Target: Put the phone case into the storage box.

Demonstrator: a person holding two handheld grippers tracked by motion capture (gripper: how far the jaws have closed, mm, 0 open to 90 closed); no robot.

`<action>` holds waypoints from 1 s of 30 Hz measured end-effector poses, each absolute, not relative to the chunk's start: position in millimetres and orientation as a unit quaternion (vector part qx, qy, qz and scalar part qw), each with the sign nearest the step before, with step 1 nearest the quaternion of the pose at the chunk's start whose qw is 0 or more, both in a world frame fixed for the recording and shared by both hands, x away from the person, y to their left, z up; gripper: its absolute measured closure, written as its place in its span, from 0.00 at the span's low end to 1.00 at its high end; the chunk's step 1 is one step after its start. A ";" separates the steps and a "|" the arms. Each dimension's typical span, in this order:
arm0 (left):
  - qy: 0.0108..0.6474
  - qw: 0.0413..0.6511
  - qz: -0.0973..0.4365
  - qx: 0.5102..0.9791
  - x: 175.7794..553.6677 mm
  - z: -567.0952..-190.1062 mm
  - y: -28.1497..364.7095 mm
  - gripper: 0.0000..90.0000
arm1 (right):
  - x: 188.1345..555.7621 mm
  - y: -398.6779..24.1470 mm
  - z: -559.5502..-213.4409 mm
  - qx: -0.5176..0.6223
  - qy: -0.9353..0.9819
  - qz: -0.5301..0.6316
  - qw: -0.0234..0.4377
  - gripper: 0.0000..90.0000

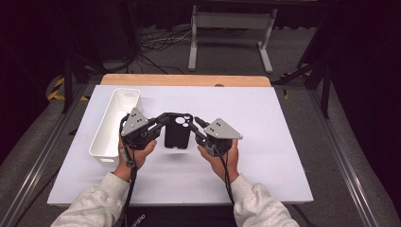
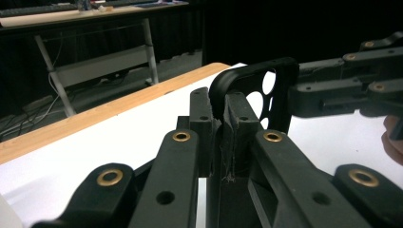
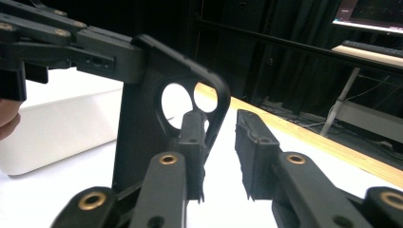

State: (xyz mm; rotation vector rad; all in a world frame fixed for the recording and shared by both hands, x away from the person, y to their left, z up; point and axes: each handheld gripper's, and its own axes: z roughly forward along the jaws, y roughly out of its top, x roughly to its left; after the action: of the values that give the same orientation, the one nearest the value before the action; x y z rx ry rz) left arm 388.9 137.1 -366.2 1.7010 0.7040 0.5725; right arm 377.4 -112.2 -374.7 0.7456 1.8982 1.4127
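- Dark room, cables trailing over the grey floor beyond, a white-legged frame (image 1: 231, 35) standing at the back, and up front a white table top (image 1: 255, 113) with a wooden edge (image 1: 184, 79) along its far side.
- A long white bin (image 1: 116, 125) sits near the left side of that surface, lying lengthwise away from the person, just beside the left hand.
- Centre stage: a black phone case (image 1: 177, 135), held up off the table between the two tools, camera cut-outs at its far end.
- The left gripper (image 1: 158, 124) comes in from the left, and its jaws are pressed tight on the case's edge; in the left gripper view the pads clamp the case's rim (image 2: 225, 102) with no gap at all.
- The right gripper (image 1: 198, 128) comes in from the other side, at the case's right edge by the cut-outs.
- In the right gripper view its jaws stand apart: the left pad (image 3: 192, 137) sits against the case's rounded corner (image 3: 216, 95), the right pad (image 3: 249, 142) is clear of it, daylight between them. No pinch there.
- So the case hangs in the left tool's grip, over the middle of the table, just right of the bin.
- Both hands (image 1: 222, 158) sit low in the high view, light grey sleeves (image 1: 99, 203) coming in from the bottom edge.
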 end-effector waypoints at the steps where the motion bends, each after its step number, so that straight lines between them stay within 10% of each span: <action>1: 0.303 0.570 0.250 0.722 389.3 -366.0 138.0 0.94 | 377.3 -111.9 -375.2 0.283 0.725 0.538 0.325 0.80; 30: 0.319 0.583 0.264 0.699 388.6 -356.6 157.8 0.94 | 370.4 -155.7 -381.2 0.243 0.759 0.500 0.338 0.31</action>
State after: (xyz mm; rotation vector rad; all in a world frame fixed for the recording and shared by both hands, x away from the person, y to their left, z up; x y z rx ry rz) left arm 388.6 157.8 -356.6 1.6324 0.7455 0.6163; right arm 370.4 -155.7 -381.2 0.6335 1.9780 1.3029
